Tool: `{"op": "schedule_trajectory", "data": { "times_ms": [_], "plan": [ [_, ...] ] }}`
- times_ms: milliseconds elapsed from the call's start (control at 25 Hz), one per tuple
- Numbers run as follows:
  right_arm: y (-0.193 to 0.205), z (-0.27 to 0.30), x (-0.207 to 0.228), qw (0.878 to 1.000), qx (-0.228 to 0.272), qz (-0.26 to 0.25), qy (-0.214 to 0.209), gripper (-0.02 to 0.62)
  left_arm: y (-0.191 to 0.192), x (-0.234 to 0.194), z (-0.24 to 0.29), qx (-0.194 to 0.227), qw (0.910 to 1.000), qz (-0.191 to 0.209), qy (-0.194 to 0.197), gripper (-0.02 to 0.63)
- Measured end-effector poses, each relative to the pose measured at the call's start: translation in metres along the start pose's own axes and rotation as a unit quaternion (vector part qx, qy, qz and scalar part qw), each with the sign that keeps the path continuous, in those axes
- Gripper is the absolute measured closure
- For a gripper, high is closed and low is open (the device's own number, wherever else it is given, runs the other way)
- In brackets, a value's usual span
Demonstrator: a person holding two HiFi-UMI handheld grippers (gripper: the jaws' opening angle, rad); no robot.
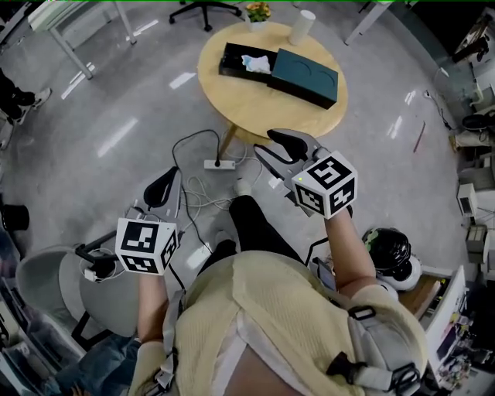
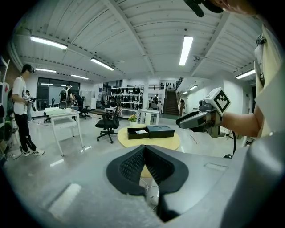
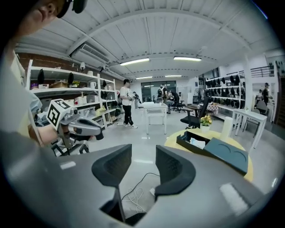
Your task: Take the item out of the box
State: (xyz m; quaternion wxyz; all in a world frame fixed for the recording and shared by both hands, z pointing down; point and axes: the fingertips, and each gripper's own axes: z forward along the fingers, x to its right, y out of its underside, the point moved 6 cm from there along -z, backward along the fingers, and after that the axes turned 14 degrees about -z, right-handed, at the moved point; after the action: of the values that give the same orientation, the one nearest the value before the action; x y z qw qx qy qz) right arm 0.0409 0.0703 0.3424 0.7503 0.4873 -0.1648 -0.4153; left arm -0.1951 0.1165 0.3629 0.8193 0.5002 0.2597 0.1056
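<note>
Table (image 1: 224,97): round, wood top, on grey floor.
Plant (image 1: 257,12): small pot, yellow flowers, at table's far edge.
Cylinder (image 1: 302,27): white, upright, nr plant.
Power strip (image 1: 219,164): white, on floor by table leg.
Cables (image 1: 197,193): looped beside strip.
Office chair (image 1: 205,9): black, beyond table.

One round table (image 1: 251,112) carried one open black box (image 1: 234,54), one dark lid (image 1: 307,76), one white item (image 1: 257,63), one potted plant (image 1: 257,12) and one white cylinder (image 1: 302,27), the floor held one power strip (image 1: 220,164) and one office chair (image 1: 203,9), and there were two grippers, left gripper (image 1: 160,189) and right gripper (image 1: 278,151).
</note>
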Motion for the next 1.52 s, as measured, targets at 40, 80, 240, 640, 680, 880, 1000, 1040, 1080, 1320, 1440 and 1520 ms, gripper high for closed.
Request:
{"op": "schedule_trajectory", "data": {
  "times_ms": [40,80,240,640,680,880,1000,1040,1080,1320,1440,1520],
  "plan": [
    [-0.001,0.006,0.005,1.0,-0.003,-0.014,-0.009,0.425,-0.002,-0.003,0.004,-0.002,1.0,0.0,-0.005,0.606],
    [-0.002,0.012,0.01,0.999,-0.006,-0.029,-0.018,0.416,-0.004,-0.006,0.008,-0.003,0.9999,0.001,-0.011,0.606],
    [-0.004,0.032,0.044,0.997,-0.019,-0.069,-0.04,0.397,-0.018,-0.016,0.029,-0.004,0.9994,0.003,-0.034,0.606],
    [-0.001,0.087,0.14,0.992,-0.039,-0.086,-0.082,0.397,-0.054,-0.03,0.127,-0.001,0.9991,-0.018,-0.038,0.604],
    [0.0,0.092,0.148,0.991,-0.043,-0.089,-0.086,0.397,-0.057,-0.031,0.137,-0.001,0.9992,-0.02,-0.036,0.606],
    [0.001,0.113,0.183,0.986,-0.06,-0.109,-0.11,0.397,-0.067,-0.033,0.177,-0.006,0.9992,-0.029,-0.028,0.604],
    [0.001,0.127,0.204,0.982,-0.074,-0.123,-0.122,0.397,-0.071,-0.035,0.199,-0.013,0.9991,-0.033,-0.023,0.604],
    [0.002,0.132,0.21,0.981,-0.079,-0.127,-0.127,0.397,-0.073,-0.036,0.206,-0.016,0.999,-0.034,-0.023,0.604],
    [0.003,0.137,0.217,0.979,-0.084,-0.131,-0.133,0.397,-0.074,-0.036,0.212,-0.018,0.9989,-0.036,-0.022,0.604],
    [0.019,0.166,0.252,0.966,-0.122,-0.163,-0.159,0.397,-0.08,-0.045,0.25,-0.022,0.9971,-0.069,-0.024,0.604],
    [0.03,0.182,0.268,0.961,-0.139,-0.166,-0.173,0.397,-0.083,-0.05,0.268,-0.025,0.9963,-0.076,-0.029,0.604],
    [0.037,0.193,0.276,0.956,-0.152,-0.169,-0.186,0.397,-0.083,-0.051,0.279,-0.033,0.9958,-0.081,-0.028,0.604]
  ]
}}
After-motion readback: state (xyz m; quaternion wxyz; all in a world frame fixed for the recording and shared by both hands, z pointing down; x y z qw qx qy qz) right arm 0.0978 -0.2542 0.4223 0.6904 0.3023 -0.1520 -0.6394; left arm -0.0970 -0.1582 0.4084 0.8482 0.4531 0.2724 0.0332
